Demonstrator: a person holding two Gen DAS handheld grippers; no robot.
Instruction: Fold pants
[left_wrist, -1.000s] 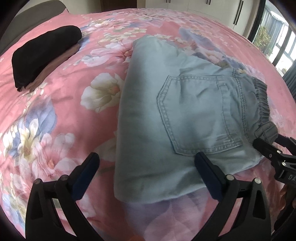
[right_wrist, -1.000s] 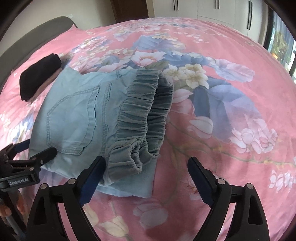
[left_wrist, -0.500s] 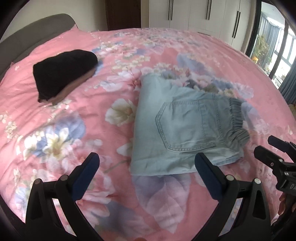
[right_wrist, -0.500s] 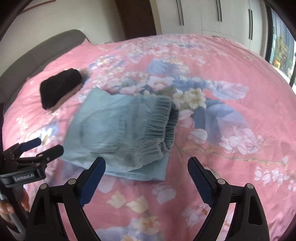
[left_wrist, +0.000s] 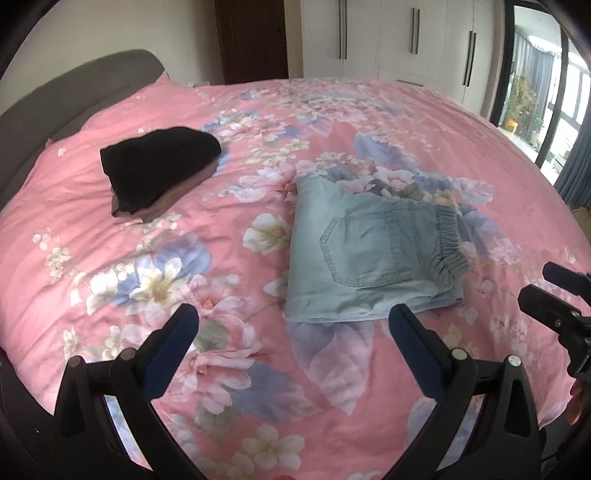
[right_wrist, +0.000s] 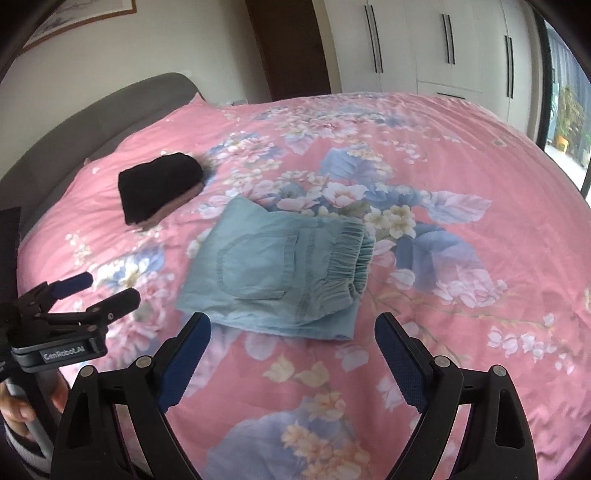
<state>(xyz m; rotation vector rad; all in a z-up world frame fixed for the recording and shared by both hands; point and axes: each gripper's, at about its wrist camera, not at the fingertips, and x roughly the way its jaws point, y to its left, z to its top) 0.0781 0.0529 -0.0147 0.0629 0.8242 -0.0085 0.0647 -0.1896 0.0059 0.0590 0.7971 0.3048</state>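
Note:
The light blue denim pants (left_wrist: 365, 254) lie folded into a compact rectangle on the pink floral bed, back pocket up, elastic waistband to the right; they also show in the right wrist view (right_wrist: 280, 273). My left gripper (left_wrist: 293, 325) is open and empty, held above the bed just short of the pants' near edge. My right gripper (right_wrist: 291, 332) is open and empty, also short of the near edge. Each gripper shows at the side of the other's view: the right one (left_wrist: 550, 291), the left one (right_wrist: 92, 291).
A folded black garment on a brown one (left_wrist: 159, 170) lies at the far left of the bed (left_wrist: 110, 258). A grey headboard (left_wrist: 55, 96) runs along the left. White wardrobes (left_wrist: 406, 40) and a window stand beyond the bed.
Both grippers have pulled back and up from the folded pants, which now look smaller and farther away. Both stay open and empty. The pants have not moved.

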